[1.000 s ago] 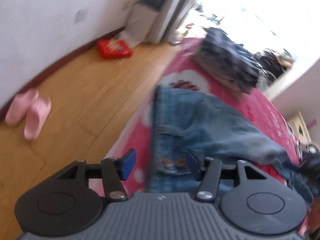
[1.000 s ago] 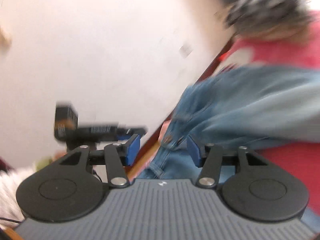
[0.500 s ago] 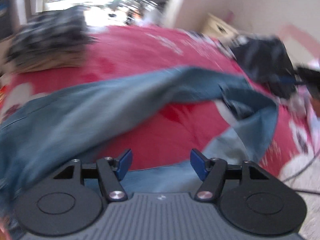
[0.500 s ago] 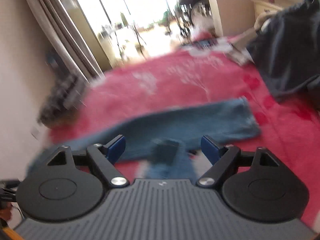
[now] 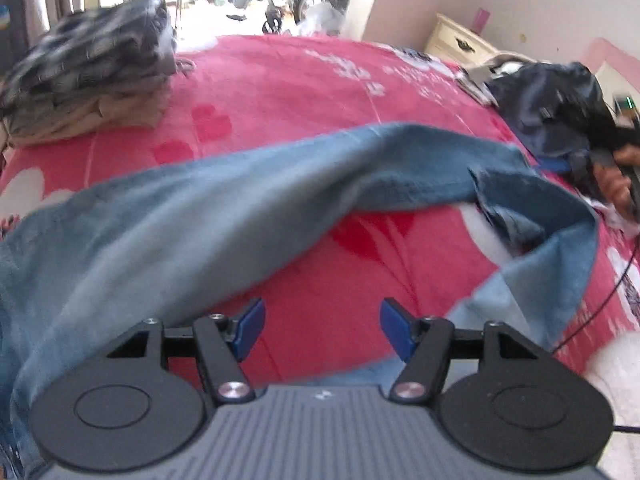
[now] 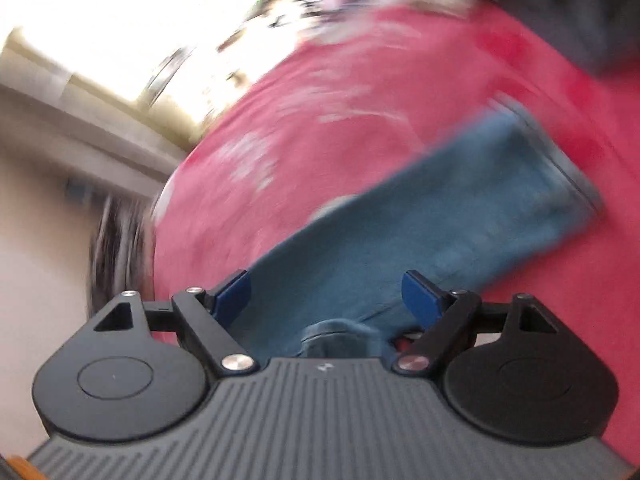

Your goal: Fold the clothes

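Blue jeans (image 5: 208, 208) lie spread on a red bedspread (image 5: 304, 92). One leg runs from the left to the right, and its end folds over near a second leg (image 5: 560, 272). My left gripper (image 5: 322, 330) hovers open above bare bedspread just in front of the jeans, with nothing between its blue pads (image 5: 250, 326). In the blurred right wrist view, my right gripper (image 6: 328, 294) stands wide open over a jeans leg (image 6: 440, 216). Denim shows between its fingers, but the pads (image 6: 424, 296) do not press on it.
A stack of folded clothes (image 5: 88, 76) sits at the bed's far left. A dark jacket (image 5: 560, 108) is heaped at the right, with a person's hand (image 5: 614, 180) beside it. A cream nightstand (image 5: 456, 44) stands behind, and a thin cable (image 5: 600, 308) crosses the right edge.
Both views swung from the jeans' waistband end by the wall and floor out over the bed. Both grippers' jaws widened. The right view then rolled and came closer to the jeans leg.
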The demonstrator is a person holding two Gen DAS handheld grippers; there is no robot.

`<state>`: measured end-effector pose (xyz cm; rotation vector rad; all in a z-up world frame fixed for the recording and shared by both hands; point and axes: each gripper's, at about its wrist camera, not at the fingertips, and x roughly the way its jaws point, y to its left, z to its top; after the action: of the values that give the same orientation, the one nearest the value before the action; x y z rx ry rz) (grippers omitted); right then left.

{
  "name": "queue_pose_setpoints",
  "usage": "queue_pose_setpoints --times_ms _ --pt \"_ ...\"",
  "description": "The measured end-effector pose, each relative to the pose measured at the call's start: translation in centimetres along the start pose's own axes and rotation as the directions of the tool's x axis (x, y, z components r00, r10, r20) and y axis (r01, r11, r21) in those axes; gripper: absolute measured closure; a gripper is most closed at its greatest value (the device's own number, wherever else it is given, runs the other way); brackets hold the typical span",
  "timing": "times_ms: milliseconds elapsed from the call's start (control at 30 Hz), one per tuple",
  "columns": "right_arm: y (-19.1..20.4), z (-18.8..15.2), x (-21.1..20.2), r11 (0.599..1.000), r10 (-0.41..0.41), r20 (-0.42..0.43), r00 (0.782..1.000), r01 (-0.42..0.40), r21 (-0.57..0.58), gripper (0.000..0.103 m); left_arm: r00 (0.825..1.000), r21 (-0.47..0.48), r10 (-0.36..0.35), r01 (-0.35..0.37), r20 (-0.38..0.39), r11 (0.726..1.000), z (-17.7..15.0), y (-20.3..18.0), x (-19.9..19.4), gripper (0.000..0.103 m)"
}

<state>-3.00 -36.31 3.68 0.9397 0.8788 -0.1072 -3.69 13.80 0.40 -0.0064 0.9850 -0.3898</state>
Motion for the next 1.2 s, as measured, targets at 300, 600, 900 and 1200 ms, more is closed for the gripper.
queue_pose_setpoints --times_ms 300,600,900,1200 --pt "-8.5 1.0 1.5 0.942 -0.136 0.115 0.984 0.092 0.323 0.026 0.999 0.413 -0.047 0.034 0.022 0.91 3.6 -6.8 7.3 0.041" --pt "-7.7 3.2 2.3 0.982 -0.046 0.247 0.968 -0.001 0.189 0.097 1.0 0.532 -0.012 0.012 -0.004 0.846 4.6 -10.3 13.5 0.041" --pt "1.7 7.4 -4.8 0.976 0.201 0.377 0.904 -0.15 -0.159 0.098 0.996 0.502 -0.09 0.078 0.0 0.862 5.5 -11.2 11.6 0.048" --pt "-2.9 10.9 -4.6 0.996 0.081 0.367 0.927 -0.06 -0.066 0.101 0.952 0.309 -0.275 0.303 -0.132 0.902 5.9 -7.9 9.6 0.045"
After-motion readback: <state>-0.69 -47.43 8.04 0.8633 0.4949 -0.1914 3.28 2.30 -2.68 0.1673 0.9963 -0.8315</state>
